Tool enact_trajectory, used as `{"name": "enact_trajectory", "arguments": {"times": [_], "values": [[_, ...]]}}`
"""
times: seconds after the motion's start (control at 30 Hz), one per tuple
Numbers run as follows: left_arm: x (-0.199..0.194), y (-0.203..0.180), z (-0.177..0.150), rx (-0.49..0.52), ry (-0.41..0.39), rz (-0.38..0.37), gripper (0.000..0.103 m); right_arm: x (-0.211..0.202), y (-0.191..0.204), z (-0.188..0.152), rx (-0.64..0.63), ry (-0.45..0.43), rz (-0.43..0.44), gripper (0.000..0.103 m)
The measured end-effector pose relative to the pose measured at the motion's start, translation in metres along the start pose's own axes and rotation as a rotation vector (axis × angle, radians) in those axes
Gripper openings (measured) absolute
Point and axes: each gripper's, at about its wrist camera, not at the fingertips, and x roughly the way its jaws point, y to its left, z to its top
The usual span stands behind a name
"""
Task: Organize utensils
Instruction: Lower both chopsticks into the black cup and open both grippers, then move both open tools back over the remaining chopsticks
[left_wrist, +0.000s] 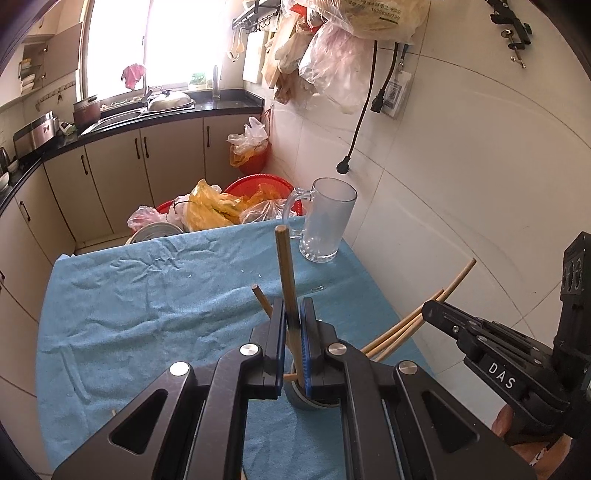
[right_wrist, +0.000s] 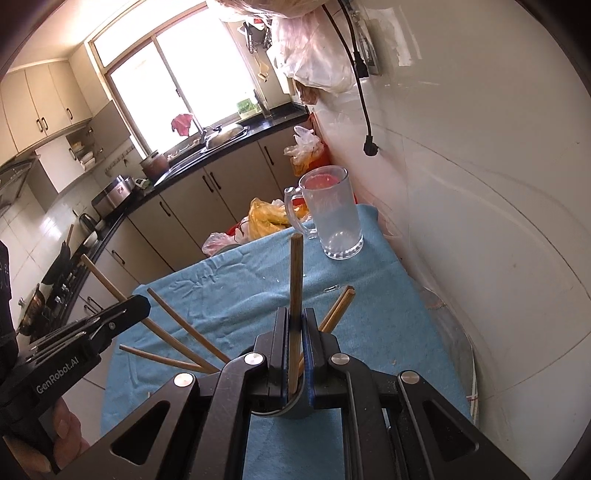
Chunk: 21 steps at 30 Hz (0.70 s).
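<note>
My left gripper (left_wrist: 294, 314) is shut on a wooden chopstick (left_wrist: 286, 273) that stands upright, its lower end in a grey holder cup (left_wrist: 308, 400) below the jaws. My right gripper (right_wrist: 295, 321) is shut on another upright chopstick (right_wrist: 296, 280) over the same cup (right_wrist: 291, 406). Several more chopsticks (right_wrist: 177, 325) fan out of the cup to the left and some chopsticks (right_wrist: 338, 306) lean right. The right gripper also shows in the left wrist view (left_wrist: 480, 343), with chopsticks (left_wrist: 417, 317) behind it. The left gripper body shows in the right wrist view (right_wrist: 81, 339).
A blue towel (left_wrist: 147, 295) covers the table. A frosted glass mug (left_wrist: 327, 221) stands at its far right corner, next to the tiled wall (left_wrist: 480, 184). Plastic bags and red basins (left_wrist: 236, 203) lie beyond the far edge. A paper clip (left_wrist: 318, 288) lies on the towel.
</note>
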Motion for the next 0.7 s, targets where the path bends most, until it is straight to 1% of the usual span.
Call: {"name": "enact_trajectory", "arguments": {"times": [0.1,0.13,0.2,0.37,0.43,0.53,0.57,0.63,0.7], "values": [[0.000,-0.001,0.000,0.002,-0.003,0.001,0.008,-0.002,0.000,0.001,0.004,-0.007,0.007,0.008],[-0.001,-0.001,0.001,0.002,-0.005,0.000,0.012,-0.002,0.000,0.002,0.003,-0.013,0.006,0.008],[-0.003,-0.002,0.002,0.003,-0.013,0.002,0.016,-0.005,0.000,0.001,0.002,-0.021,0.005,0.008],[-0.011,-0.003,0.006,0.001,-0.030,0.001,0.016,-0.015,-0.003,0.003,0.014,-0.040,0.006,0.008],[-0.016,-0.003,0.007,0.001,-0.037,0.000,0.021,-0.020,-0.004,0.003,0.021,-0.052,0.005,0.008],[-0.028,-0.004,0.008,0.000,-0.058,0.002,0.026,-0.030,-0.004,0.003,0.029,-0.065,0.004,0.008],[-0.032,-0.004,0.008,-0.001,-0.065,0.002,0.027,-0.034,-0.005,0.003,0.034,-0.071,0.004,0.009],[-0.041,-0.003,0.008,-0.002,-0.079,0.010,0.033,-0.041,-0.005,0.002,0.039,-0.081,0.002,0.016],[-0.049,-0.002,0.006,-0.002,-0.091,0.015,0.036,-0.049,-0.005,-0.001,0.043,-0.090,-0.009,0.020]]}}
